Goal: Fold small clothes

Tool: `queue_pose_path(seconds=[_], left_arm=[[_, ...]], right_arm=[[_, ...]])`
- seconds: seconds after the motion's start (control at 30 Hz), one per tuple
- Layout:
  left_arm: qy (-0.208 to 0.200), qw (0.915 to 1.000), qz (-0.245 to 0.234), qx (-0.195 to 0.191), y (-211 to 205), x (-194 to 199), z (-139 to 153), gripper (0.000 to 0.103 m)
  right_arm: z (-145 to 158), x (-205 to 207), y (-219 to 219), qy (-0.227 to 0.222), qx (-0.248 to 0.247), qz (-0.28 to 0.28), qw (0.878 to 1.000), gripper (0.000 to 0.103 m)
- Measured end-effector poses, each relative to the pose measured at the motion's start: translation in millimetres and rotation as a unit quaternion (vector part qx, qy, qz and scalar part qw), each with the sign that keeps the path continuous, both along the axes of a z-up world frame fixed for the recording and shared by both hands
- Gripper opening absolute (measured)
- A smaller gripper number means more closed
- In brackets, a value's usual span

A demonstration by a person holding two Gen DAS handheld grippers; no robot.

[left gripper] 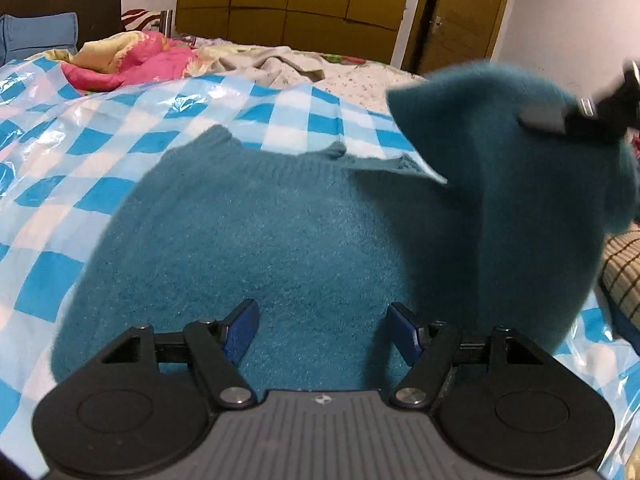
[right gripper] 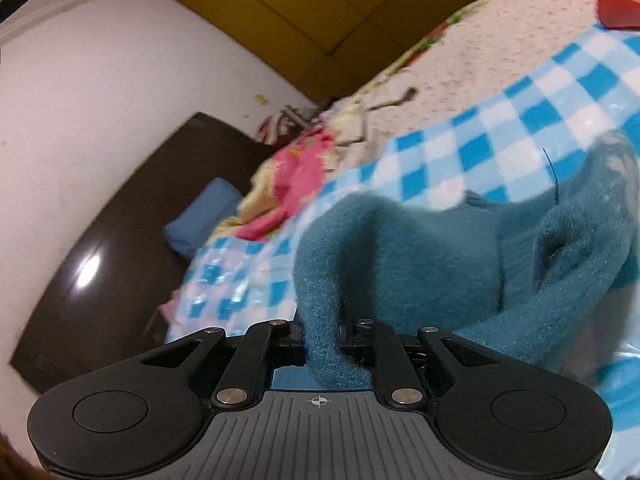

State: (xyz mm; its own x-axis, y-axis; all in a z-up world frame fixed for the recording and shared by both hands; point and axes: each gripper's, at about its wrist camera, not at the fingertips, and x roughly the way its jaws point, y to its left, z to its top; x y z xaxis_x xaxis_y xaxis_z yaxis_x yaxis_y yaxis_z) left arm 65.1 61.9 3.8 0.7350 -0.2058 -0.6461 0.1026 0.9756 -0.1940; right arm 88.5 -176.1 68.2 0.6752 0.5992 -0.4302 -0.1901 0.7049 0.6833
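One side of a small sweater [left gripper: 256, 240] is being lifted so it can be folded over.

Most of the sweater is laid flat on the checked sheet [left gripper: 100, 128], and its neck is pointed to 12 o'clock in the left view. The right gripper [right gripper: 323, 344] is seen pinched tight on a fold of the blue wool, so the cloth can be carried without slipping. In the left view that raised part is seen at 2 o'clock, held up off the bed. The left gripper [left gripper: 320, 330] is held wide with nothing between its pads, low over the bottom hem at 6 o'clock. It is probably kept there so the flat part can be pressed down. A pink blanket [left gripper: 132, 60] is bunched at 11 o'clock, well apart.
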Motion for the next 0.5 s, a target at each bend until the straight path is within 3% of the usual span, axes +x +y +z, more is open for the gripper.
queue_pose_path(seconds=[0.17,0.3,0.37,0.5], left_arm=[[-0.005,0.9998,-0.015,0.007,-5,3,-4,0.083],[-0.006,0.9998,-0.018,0.007,-4,1,-4,0.084],[-0.007,0.9997,-0.019,0.013,-6,1,-4,0.084],[-0.012,0.9993,-0.019,0.03,-12,0,-6,0.084]], right_arm=[[-12,-25,-69,0.031,-0.033,-0.131,0.99,0.014],[-55,-31,-116,0.112,-0.054,-0.209,0.97,0.016],[-71,-31,-126,0.127,-0.04,-0.221,0.966,0.025],[-83,-29,-131,0.116,-0.055,-0.216,0.968,0.045]])
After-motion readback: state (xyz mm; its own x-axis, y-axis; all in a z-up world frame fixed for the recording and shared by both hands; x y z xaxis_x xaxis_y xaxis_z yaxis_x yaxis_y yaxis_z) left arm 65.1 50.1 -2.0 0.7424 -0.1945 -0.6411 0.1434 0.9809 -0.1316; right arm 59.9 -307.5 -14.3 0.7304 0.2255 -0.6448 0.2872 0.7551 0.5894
